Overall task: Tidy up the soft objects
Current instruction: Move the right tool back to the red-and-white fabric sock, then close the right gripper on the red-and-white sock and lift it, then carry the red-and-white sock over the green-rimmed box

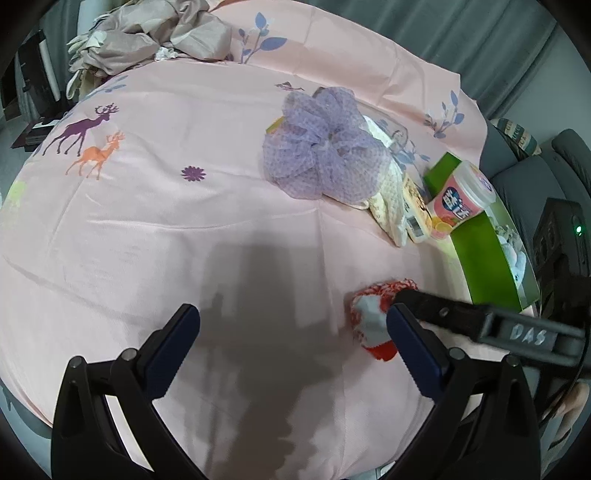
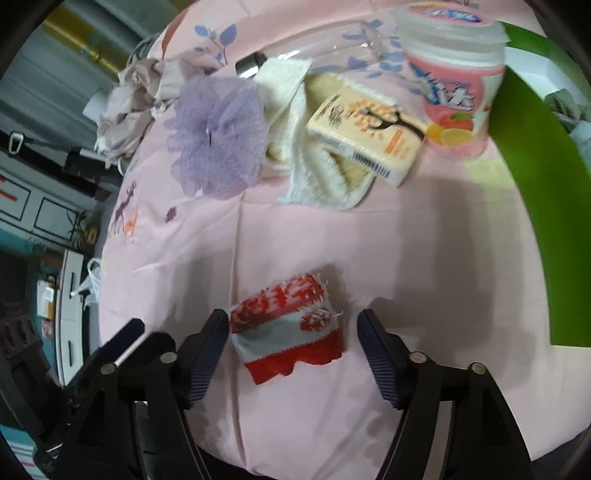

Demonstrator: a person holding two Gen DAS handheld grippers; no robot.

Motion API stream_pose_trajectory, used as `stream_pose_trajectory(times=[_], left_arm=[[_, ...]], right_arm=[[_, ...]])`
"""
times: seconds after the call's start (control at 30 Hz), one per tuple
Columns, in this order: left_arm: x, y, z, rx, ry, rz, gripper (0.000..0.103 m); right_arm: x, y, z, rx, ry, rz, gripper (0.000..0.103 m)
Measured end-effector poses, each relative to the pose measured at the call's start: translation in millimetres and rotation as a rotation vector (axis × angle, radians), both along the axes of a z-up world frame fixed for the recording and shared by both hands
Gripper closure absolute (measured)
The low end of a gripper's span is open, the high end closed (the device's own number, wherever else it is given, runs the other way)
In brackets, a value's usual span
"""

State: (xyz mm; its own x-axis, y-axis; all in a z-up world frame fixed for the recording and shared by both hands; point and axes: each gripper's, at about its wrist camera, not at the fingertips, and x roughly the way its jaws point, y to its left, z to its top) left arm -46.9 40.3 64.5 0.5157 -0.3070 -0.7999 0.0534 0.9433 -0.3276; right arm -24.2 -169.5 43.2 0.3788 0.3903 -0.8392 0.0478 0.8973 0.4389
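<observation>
A small red, white and grey knitted cloth (image 2: 288, 325) lies on the pink bedsheet (image 2: 406, 240). My right gripper (image 2: 293, 325) is open with its fingers on either side of the cloth, the left pad touching it. In the left wrist view the cloth (image 1: 369, 317) lies just right of my open, empty left gripper (image 1: 291, 325), and the right gripper's finger (image 1: 443, 310) reaches over it. A purple mesh bath pouf (image 1: 321, 147) and a cream towel (image 1: 388, 199) lie further back; both show in the right wrist view, pouf (image 2: 218, 136) and towel (image 2: 317, 173).
A small cream packet (image 2: 365, 136) rests on the towel. A pink tub (image 2: 450, 85) and a green box (image 2: 543, 177) stand at the right. A crumpled beige cloth (image 1: 147, 33) lies at the far left of the bed. Furniture stands beyond the bed's left edge.
</observation>
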Motion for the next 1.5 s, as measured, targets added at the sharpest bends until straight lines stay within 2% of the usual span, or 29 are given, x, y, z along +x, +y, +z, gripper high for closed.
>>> stream_pose_trajectory(times=[0.07, 0.17, 0.27, 0.33, 0.4, 0.47, 0.6, 0.77, 1.0, 1.5], left_arm=[[0.1, -3.3, -0.8, -0.011, 0.006, -0.009, 0.004], [-0.4, -10.4, -2.7, -0.052, 0.021, -0.038, 0.008], [-0.8, -22.5, -6.0, -0.059, 0.036, -0.070, 0.014], [-1.3, -31.1, -8.9, -0.055, 0.049, -0.089, 0.022], [-1.9, -38.2, -13.1, -0.065, 0.068, -0.104, 0.025], [-1.9, -42.9, -15.8, -0.074, 0.079, -0.118, 0.028], [0.8, -50.1, -22.1, -0.088, 0.100, -0.127, 0.045], [3.7, -53.4, -24.9, -0.140, 0.104, -0.150, 0.066], [0.8, -63.0, -13.5, -0.115, 0.066, -0.168, 0.068], [4.2, -119.6, 36.0, -0.127, -0.075, -0.283, 0.068]], right_arm=[[-1.5, -9.0, 6.0, 0.025, -0.022, -0.018, 0.027], [-3.3, -13.9, 13.8, 0.011, -0.059, -0.025, 0.027], [-3.9, -14.3, 16.6, 0.006, -0.082, -0.017, 0.027], [-3.1, -13.3, 13.8, 0.031, -0.080, -0.006, 0.028], [-2.4, -11.7, 10.8, 0.042, -0.074, 0.005, 0.036], [-1.0, -8.9, 5.8, 0.050, -0.062, 0.023, 0.039], [2.8, -3.8, -4.7, 0.055, -0.036, 0.036, 0.047], [6.4, -1.4, -14.3, 0.093, -0.026, 0.045, 0.052], [-1.2, -7.7, -5.9, 0.101, -0.073, 0.042, 0.055], [-29.1, -56.2, 56.3, 0.027, -0.263, -0.070, 0.055]])
